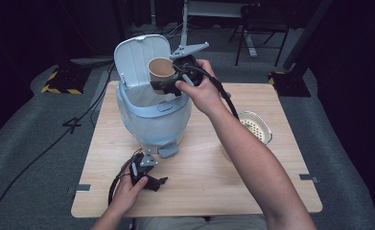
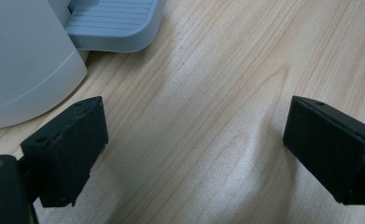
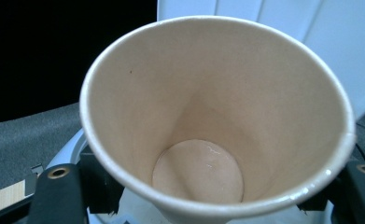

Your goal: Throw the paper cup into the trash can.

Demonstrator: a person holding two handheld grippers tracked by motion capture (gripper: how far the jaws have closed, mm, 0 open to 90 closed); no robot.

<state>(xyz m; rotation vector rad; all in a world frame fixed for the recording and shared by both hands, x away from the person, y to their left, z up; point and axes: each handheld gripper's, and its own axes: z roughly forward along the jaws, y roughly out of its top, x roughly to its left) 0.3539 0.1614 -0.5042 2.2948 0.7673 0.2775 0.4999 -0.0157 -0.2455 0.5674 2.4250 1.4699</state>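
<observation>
Paper cup point(image 3: 217, 116): thin-walled, tapered, judged very light and easily crushed; the rolled rim is the stiffest part, the wall below it will dent under a hard squeeze. Smooth paper, so moderate grip should do. Best hold is across the lower body, as taken now. Looks tan inside and out, empty, a faint sheen on the bottom disc.

Position: the cup is held in the air over the open mouth of the pale blue pedal bin point(image 1: 151, 120), tipped so its opening faces the raised lid point(image 1: 139, 60).

Right claw point(image 1: 168, 84): pinching the cup's lower wall, jaws on either side of it.

Left claw point(image 2: 194, 154): spread wide, nothing between the jaws, low over the wooden counter point(image 2: 217, 70) just beside the bin's foot pedal point(image 2: 112, 23).

A white perforated dish point(image 1: 254, 127) sits at the counter's right edge, well apart.
</observation>
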